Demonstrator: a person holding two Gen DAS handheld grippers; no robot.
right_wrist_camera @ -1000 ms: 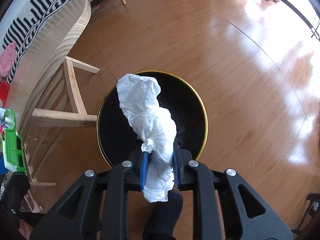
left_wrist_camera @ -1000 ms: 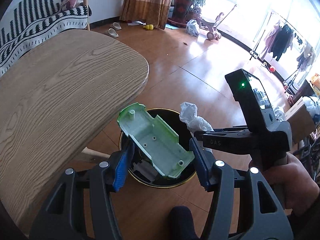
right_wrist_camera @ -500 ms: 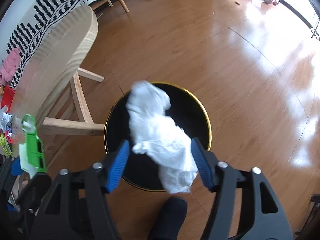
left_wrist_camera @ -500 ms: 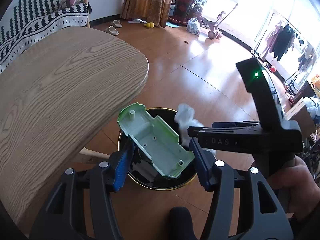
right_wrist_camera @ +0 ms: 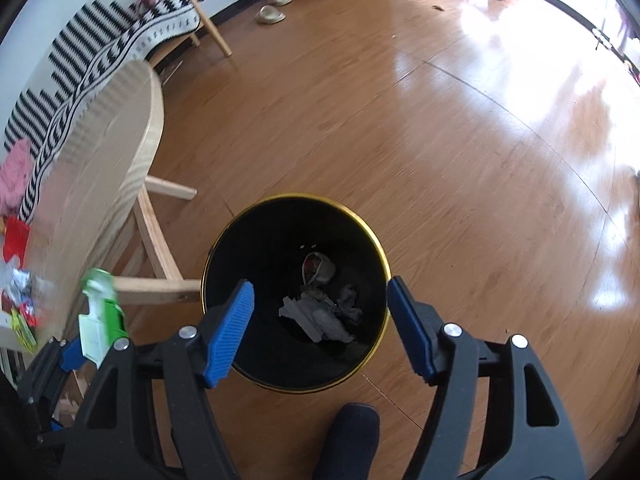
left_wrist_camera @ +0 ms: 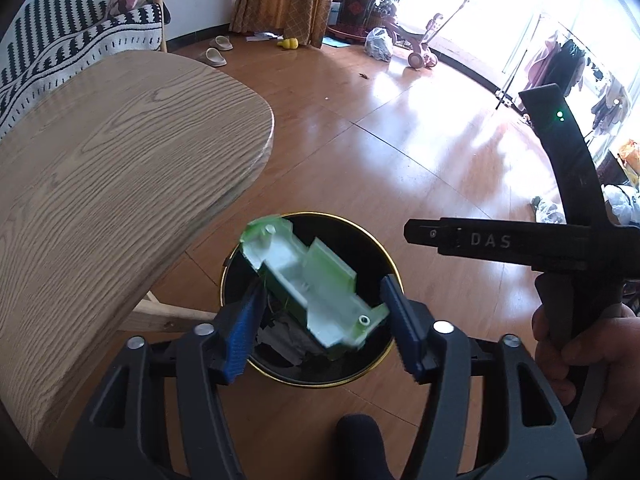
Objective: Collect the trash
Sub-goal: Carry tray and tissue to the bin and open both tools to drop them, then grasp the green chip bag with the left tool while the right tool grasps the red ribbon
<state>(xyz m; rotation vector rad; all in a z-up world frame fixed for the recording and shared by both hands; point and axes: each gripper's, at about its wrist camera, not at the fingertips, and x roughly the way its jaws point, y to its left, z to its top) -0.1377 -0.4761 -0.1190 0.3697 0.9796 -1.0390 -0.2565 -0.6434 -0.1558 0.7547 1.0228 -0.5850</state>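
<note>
A black trash bin with a gold rim (right_wrist_camera: 384, 256) stands on the wooden floor beside the table; it also shows in the left wrist view (left_wrist_camera: 372, 240). Crumpled tissue and scraps (right_wrist_camera: 320, 312) lie at its bottom. My right gripper (right_wrist_camera: 320, 332) is open and empty above the bin. My left gripper (left_wrist_camera: 324, 328) is open above the bin's rim. A green and white plastic toy shell (left_wrist_camera: 308, 280) sits tilted between its jaws, blurred, apart from the right pad; whether it touches the left pad I cannot tell. The shell also shows in the right wrist view (right_wrist_camera: 100, 320).
A light wooden table (left_wrist_camera: 100, 184) is on the left, with its legs (right_wrist_camera: 156, 240) close to the bin. Red, pink and foil scraps (right_wrist_camera: 16, 240) lie on the table. A striped sofa (right_wrist_camera: 100, 52), slippers (left_wrist_camera: 212, 56) and a toy scooter (left_wrist_camera: 420, 48) are far off.
My right gripper opened and the white tissue dropped into the bin. My left gripper's jaws have widened and the green shell has tilted and slipped lower toward the bin.
</note>
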